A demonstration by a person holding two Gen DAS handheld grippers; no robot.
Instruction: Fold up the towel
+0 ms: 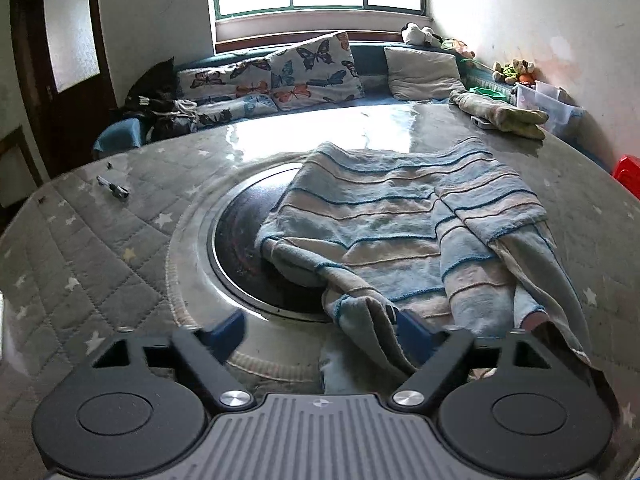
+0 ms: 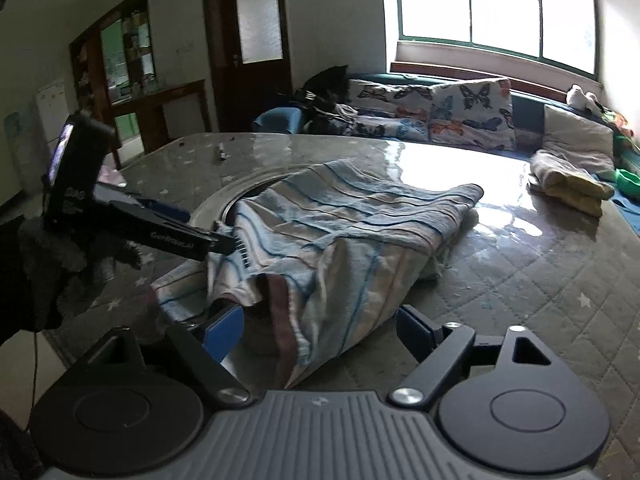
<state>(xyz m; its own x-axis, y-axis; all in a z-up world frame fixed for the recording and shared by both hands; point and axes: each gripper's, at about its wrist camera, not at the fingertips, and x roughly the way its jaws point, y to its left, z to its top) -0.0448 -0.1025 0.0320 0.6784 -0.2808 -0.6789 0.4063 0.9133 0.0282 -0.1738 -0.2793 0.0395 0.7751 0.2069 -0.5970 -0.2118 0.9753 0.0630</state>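
A blue and beige striped towel (image 1: pixel 392 220) lies rumpled and partly doubled over on the round table (image 1: pixel 100 240), covering part of a dark round recess (image 1: pixel 240 240) in its middle. My left gripper (image 1: pixel 320 330) is open at the towel's near edge, and a bunched corner hangs against its right finger (image 1: pixel 412 332). In the right wrist view the towel (image 2: pixel 340 224) humps up, and its near corner lies between the wide-open fingers of my right gripper (image 2: pixel 320 330). The left gripper (image 2: pixel 200 226) reaches in from the left to the towel's edge.
A folded yellowish cloth (image 1: pixel 504 114) lies at the table's far right. A small dark object (image 1: pixel 114 190) sits far left on the quilted cover. A bench with butterfly cushions (image 1: pixel 312 68) runs behind the table, with clear plastic boxes (image 1: pixel 548 100) and a red stool (image 1: pixel 628 168) at right.
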